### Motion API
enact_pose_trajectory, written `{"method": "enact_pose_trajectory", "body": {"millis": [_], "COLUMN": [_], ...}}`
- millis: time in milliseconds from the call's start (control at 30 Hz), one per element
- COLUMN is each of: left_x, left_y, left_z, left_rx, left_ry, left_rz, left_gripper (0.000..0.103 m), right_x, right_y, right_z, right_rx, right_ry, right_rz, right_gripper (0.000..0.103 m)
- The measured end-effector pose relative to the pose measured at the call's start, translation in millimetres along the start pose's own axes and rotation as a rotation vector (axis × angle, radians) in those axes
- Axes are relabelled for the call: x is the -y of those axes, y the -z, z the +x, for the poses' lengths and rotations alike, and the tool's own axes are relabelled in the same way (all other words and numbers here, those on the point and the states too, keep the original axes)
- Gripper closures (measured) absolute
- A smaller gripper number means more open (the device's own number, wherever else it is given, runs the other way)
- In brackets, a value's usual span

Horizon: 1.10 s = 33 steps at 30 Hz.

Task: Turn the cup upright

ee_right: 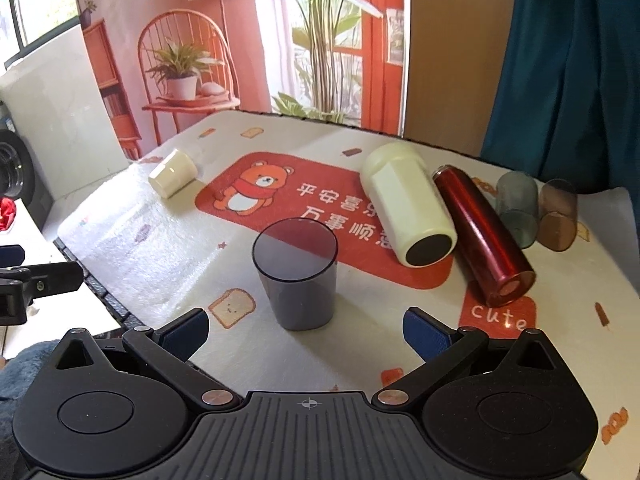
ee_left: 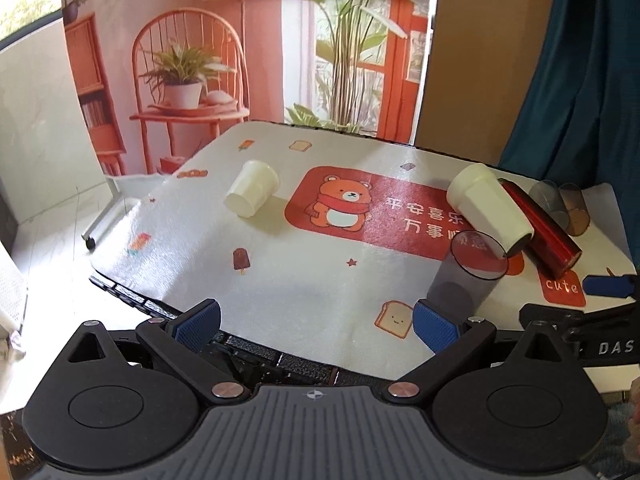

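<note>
A smoky translucent cup [ee_right: 296, 276] stands upright on the patterned table mat, just ahead of my open, empty right gripper [ee_right: 306, 330]; it also shows in the left wrist view [ee_left: 466, 276]. A small cream cup [ee_left: 252, 193] lies on its side at the far left [ee_right: 173, 173]. A large cream tumbler [ee_right: 408, 204] lies on its side at the right [ee_left: 490, 208]. My left gripper [ee_left: 316, 324] is open and empty at the table's near edge.
A red metal bottle [ee_right: 484, 236] lies beside the tumbler. A grey-green cup [ee_right: 518, 208] and a brown cup [ee_right: 558, 216] lie on their sides at the far right. The mat [ee_right: 160, 248] covers the table. A blue curtain [ee_right: 568, 60] hangs at the right.
</note>
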<state>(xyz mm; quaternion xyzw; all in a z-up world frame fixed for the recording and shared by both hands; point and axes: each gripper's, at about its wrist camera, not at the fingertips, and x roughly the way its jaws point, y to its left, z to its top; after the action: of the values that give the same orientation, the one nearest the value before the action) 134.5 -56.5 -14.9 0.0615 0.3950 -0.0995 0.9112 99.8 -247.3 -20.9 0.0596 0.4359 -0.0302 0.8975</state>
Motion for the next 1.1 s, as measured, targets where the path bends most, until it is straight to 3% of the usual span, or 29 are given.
{"method": "enact_pose_trajectory", "body": {"millis": [633,1100], "left_x": [9.6,14.7], "left_y": [28.8,50.3], "left_z": [-86.7,-110.3], "left_rx": [0.088,0.130], "left_ry": [-0.028,-0.040], "left_rz": [0.055,0.034], "left_gripper": [0.000,0.000], "right_x": [-5.1,-5.3], "right_y": [37.1,65.7], "right_z": [-88.4,-121.6], "right_rx": [0.072,0.147], "right_ry": [0.013,0.069], "right_rz": [0.032,0.047], "right_gripper": [0.000,0.000]}}
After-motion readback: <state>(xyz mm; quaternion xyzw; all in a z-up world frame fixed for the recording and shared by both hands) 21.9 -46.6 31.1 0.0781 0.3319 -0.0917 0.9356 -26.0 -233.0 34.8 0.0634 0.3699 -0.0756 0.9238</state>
